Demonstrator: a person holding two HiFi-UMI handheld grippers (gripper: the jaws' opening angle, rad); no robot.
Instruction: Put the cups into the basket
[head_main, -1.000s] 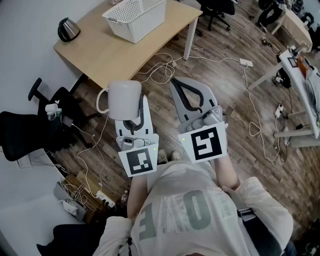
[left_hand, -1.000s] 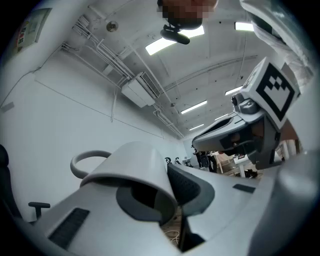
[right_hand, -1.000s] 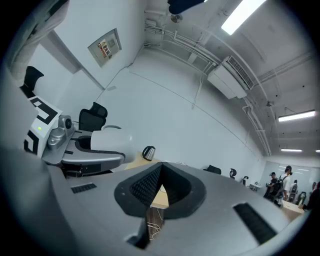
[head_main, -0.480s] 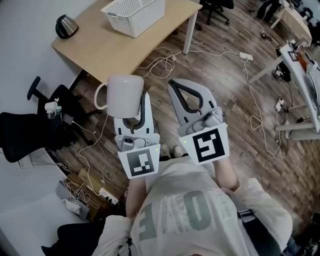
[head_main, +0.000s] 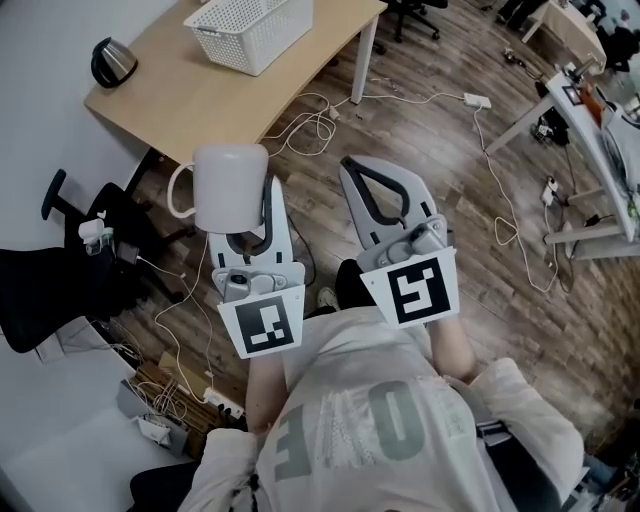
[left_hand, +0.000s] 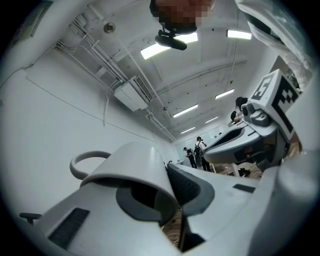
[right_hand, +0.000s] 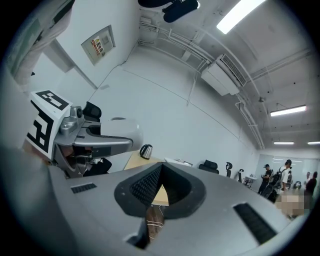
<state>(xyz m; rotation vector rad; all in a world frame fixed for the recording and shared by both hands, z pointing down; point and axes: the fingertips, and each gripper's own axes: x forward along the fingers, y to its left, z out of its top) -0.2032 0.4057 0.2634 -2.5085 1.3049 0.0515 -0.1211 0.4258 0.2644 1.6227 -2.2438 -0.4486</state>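
Observation:
A white cup (head_main: 230, 186) with its handle to the left is gripped by the wall in my left gripper (head_main: 250, 225), held in the air over the wooden floor. In the left gripper view the cup (left_hand: 130, 170) sits over one jaw with the other jaw's pad against its outside. My right gripper (head_main: 376, 168) is beside it, shut with nothing in it; its pads meet at the tip (right_hand: 160, 187). The white basket (head_main: 250, 30) stands on the wooden table (head_main: 200, 100) ahead, well beyond both grippers.
A dark kettle (head_main: 112, 62) stands at the table's left end. Cables (head_main: 320, 125) trail over the floor below the table's front edge. Black office chairs (head_main: 60, 270) are at the left, and more desks (head_main: 590, 120) at the right.
The left gripper with the cup has drifted a little left and up in the head view. Table and basket have slid toward the upper left. The right gripper has kept its place.

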